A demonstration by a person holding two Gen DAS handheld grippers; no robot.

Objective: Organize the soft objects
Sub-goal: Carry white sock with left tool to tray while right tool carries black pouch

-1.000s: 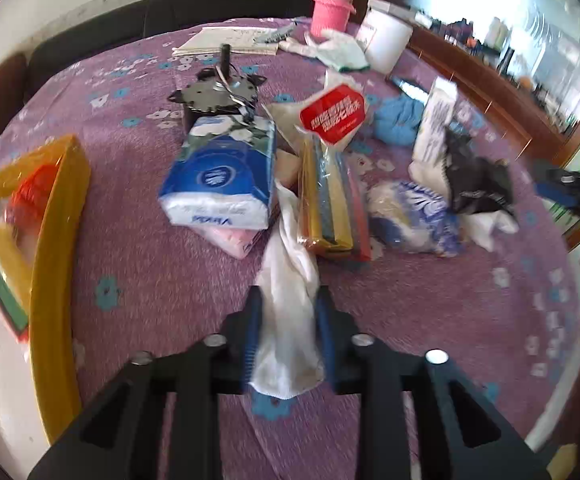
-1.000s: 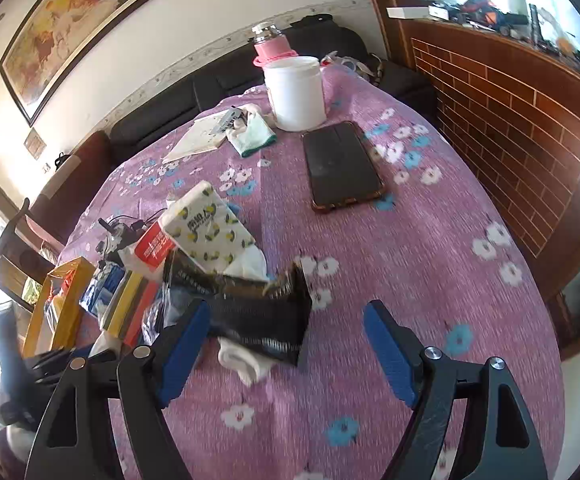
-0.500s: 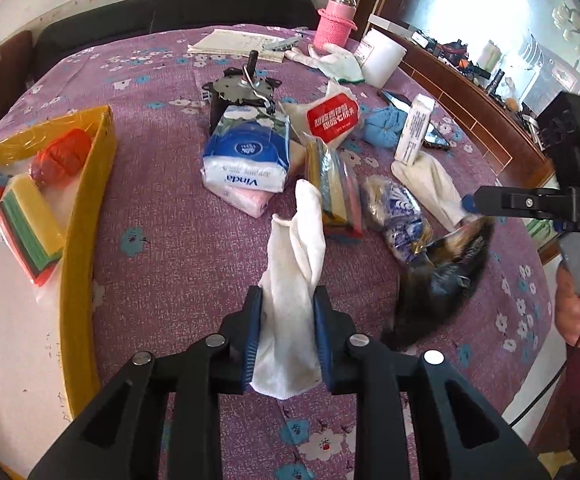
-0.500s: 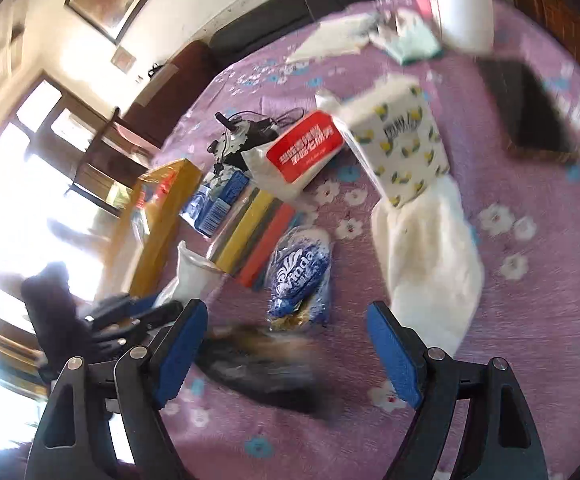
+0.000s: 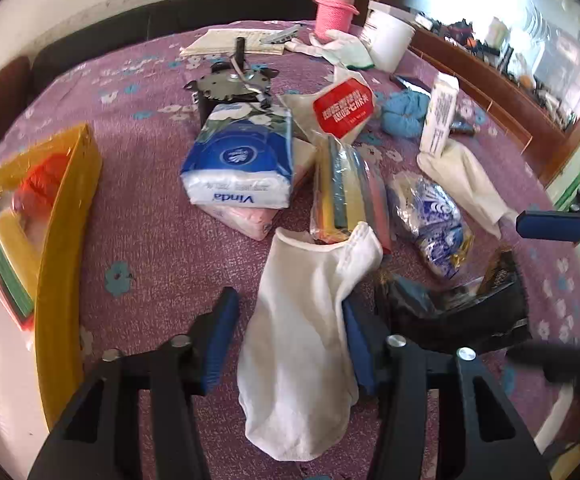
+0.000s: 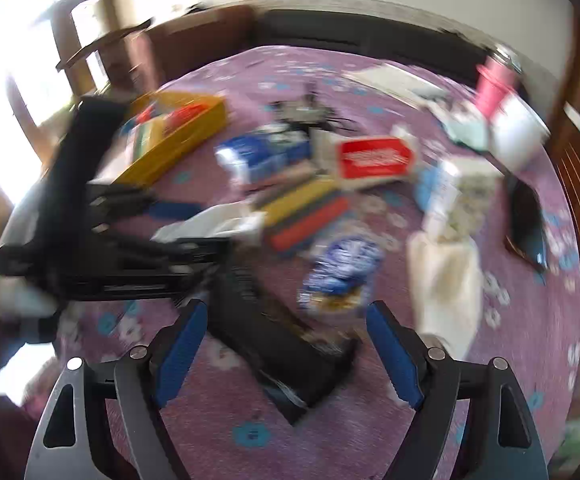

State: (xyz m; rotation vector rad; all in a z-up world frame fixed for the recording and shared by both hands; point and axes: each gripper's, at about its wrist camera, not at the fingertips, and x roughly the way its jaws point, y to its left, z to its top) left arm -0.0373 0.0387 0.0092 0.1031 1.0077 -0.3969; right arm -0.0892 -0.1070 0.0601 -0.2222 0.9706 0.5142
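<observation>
A white sock [image 5: 302,340] lies limp on the purple flowered tablecloth between the pads of my left gripper [image 5: 288,304]. Its jaws are opening: the left pad stands clear of the sock and the right pad still brushes it. Just right of it lies a black soft item [image 5: 462,316], perhaps a sock. In the blurred right wrist view this black item [image 6: 282,352] sits between the wide-open fingers of my right gripper [image 6: 286,310], and neither pad presses on it. The yellow tray [image 5: 66,240] at the left holds sponges and an orange thing.
A Vinda tissue pack [image 5: 242,160], a sponge pack [image 5: 350,196], a blue-and-white packet [image 5: 434,220], another white sock [image 5: 466,180] and a red-labelled bag [image 5: 342,108] crowd the table's middle. A pink bottle [image 5: 332,12] and white tub [image 5: 390,36] stand at the back. A phone [image 6: 526,220] lies far right.
My left jaws have spread off the white sock. My right gripper has swung left across the table and rolled, and the black item now lies beside the left gripper.
</observation>
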